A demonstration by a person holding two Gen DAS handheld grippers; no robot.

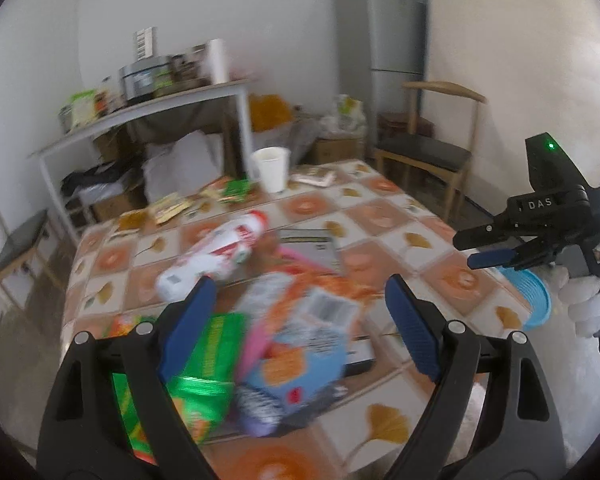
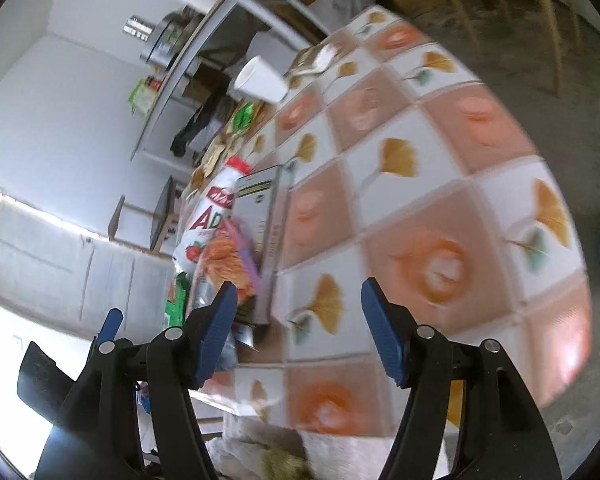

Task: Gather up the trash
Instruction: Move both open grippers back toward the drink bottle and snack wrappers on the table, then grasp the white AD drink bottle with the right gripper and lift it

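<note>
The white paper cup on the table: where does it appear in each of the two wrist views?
Left wrist view: the white paper cup stands upright at the table's far edge, upper centre.
Right wrist view: the cup is upper left of centre and looks tilted, as the whole picture is rolled.
Shared landmark: the white bottle with red cap, lying nearer than the cup.

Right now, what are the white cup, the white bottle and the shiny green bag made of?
The cup looks like thin matte paper or plastic; its plain white wall leaves that open. The bottle seems to be smooth plastic with a printed label and a red cap. The green bag looks like glossy foil or plastic film: it is crinkled and glints.
</note>
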